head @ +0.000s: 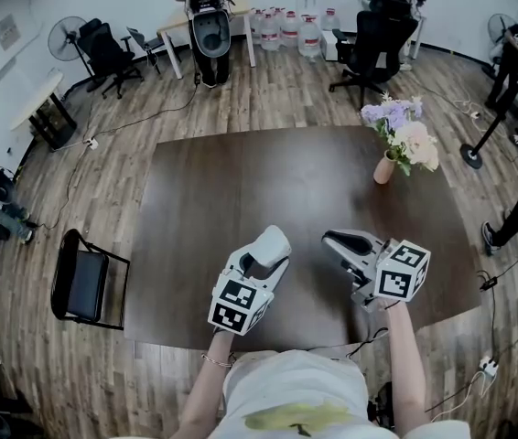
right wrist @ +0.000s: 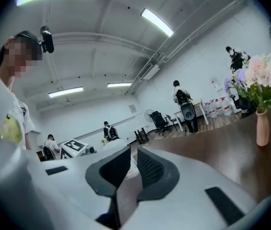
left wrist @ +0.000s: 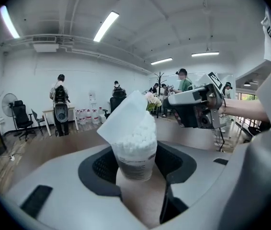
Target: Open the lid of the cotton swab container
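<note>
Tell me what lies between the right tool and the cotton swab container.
Nothing lies there. In the head view, only bare table shows in the gap between the right tool and the cotton swab container, which the left tool holds.

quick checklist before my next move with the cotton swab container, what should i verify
1. Container clamped in the left tongs: ok.
2. Lid tipped up, swabs showing: ok.
3. Lid swung fully back: cannot tell.
4. Right tongs empty, jaws nearly together: ok.
5. Right tongs apart from the lid: ok.
6. Vase on the table well away from both tongs: ok.
</note>
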A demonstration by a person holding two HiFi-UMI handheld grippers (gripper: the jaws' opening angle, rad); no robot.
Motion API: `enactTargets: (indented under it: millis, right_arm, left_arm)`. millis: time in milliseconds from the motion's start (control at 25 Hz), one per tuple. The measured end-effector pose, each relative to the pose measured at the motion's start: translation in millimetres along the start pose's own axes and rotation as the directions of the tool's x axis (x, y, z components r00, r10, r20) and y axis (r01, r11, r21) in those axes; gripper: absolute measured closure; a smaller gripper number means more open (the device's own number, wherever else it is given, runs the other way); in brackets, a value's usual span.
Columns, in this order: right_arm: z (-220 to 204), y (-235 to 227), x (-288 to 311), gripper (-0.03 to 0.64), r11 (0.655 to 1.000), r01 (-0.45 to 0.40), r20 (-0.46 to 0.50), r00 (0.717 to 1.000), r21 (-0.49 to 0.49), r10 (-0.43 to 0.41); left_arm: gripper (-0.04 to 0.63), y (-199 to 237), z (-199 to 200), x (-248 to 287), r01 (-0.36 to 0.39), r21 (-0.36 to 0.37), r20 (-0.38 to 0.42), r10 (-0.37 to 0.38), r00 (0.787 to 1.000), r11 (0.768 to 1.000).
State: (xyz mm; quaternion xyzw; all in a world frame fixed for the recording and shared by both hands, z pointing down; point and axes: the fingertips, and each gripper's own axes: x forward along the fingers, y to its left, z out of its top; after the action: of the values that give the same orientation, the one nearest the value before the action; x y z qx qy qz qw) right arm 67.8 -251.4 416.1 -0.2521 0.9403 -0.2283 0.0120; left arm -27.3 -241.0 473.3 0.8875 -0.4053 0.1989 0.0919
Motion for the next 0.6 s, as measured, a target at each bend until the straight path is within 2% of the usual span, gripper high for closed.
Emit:
enactTargets:
  millis: [280,600]
  right_arm:
    - [-3,-14,-15,0.583,0.985,0.142,0.041,0.990,-0.093,-0.138]
    - [-7,-31,-28,0.595,0.948,0.283,0.095,0.958,-0.148,-0.271]
  left_arm:
    - [0.359,13,-3,-4,-0.092,-0.047,0.013,0.093,0.996,0.995]
    - [0.359,28,-6,-8,-0.179,-0.097,0.018,0.182,0.983,0.979]
